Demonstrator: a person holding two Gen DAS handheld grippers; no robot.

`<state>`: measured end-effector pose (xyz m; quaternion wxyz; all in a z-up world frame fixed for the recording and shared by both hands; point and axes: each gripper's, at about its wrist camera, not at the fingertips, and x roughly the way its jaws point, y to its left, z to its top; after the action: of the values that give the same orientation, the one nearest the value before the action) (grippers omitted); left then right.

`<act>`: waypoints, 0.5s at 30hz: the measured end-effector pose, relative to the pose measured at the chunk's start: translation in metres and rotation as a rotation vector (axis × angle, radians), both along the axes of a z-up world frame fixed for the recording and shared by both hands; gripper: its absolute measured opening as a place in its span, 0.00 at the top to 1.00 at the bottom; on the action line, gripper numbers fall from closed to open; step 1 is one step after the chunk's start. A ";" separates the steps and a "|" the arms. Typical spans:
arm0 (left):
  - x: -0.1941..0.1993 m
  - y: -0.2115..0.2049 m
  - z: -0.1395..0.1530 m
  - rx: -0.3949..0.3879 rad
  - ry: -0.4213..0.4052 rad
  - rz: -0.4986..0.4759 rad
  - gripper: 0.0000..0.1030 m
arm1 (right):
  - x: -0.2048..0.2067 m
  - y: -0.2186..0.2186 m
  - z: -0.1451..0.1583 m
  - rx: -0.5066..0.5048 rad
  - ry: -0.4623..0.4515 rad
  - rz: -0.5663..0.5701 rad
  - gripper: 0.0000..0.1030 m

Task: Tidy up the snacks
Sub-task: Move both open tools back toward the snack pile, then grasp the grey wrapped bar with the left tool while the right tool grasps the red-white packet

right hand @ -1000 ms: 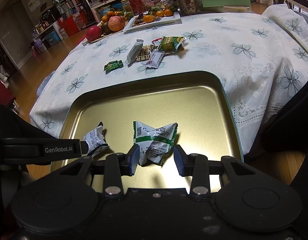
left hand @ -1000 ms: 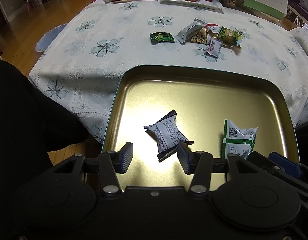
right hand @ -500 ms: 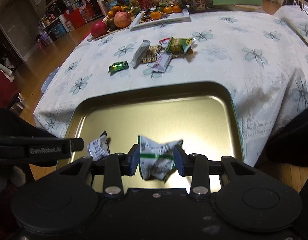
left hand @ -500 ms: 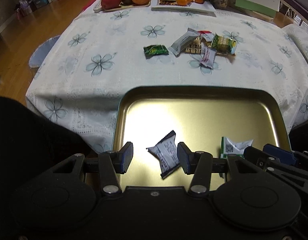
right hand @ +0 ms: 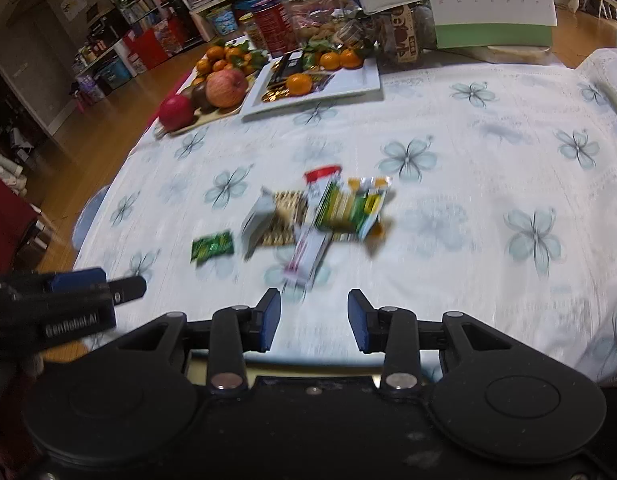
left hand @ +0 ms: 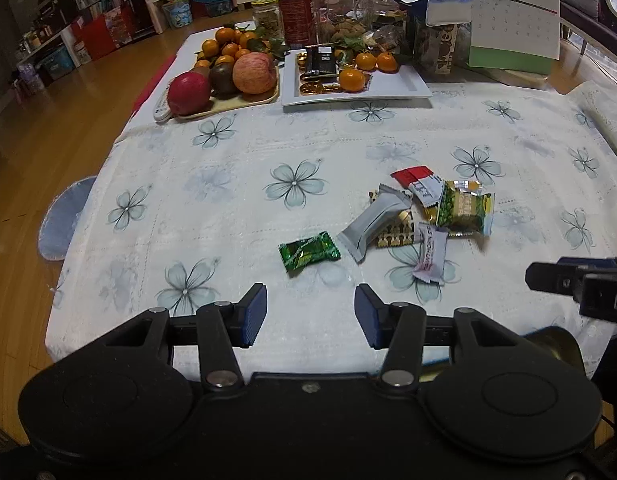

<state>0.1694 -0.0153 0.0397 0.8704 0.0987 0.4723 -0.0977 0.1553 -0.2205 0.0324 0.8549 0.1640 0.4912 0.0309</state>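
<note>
Both tongs, left (left hand: 310,316) and right (right hand: 313,321), gape empty. The green candy (left hand: 309,252), left of the pile (left hand: 420,216), looks light, crinkly, slippery; pinch its body.

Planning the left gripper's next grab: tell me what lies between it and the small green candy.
Only bare flowered tablecloth separates the open left gripper from the green candy, per the left wrist view.

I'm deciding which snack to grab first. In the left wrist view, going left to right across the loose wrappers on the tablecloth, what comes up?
Dark green candy wrapper → grey bar packet → pink-and-white sachet → green-and-yellow snack bag.
</note>
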 end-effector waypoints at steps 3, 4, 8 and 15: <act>0.020 -0.007 -0.007 -0.039 0.026 -0.059 0.45 | 0.034 -0.010 0.000 -0.011 0.011 -0.004 0.62; 0.026 -0.010 -0.009 -0.042 0.030 -0.074 0.45 | 0.044 -0.013 0.000 -0.015 0.012 -0.002 0.62; 0.044 -0.021 -0.021 -0.013 0.005 -0.136 0.45 | 0.079 -0.022 -0.003 -0.030 0.023 -0.012 0.62; 0.058 -0.035 -0.044 0.002 0.025 -0.299 0.45 | 0.110 -0.038 -0.022 -0.018 0.047 -0.050 0.62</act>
<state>0.2272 -0.0498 -0.0042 0.8400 0.1678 0.4635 -0.2269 0.2649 -0.2590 0.0105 0.8449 0.1696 0.5073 0.0012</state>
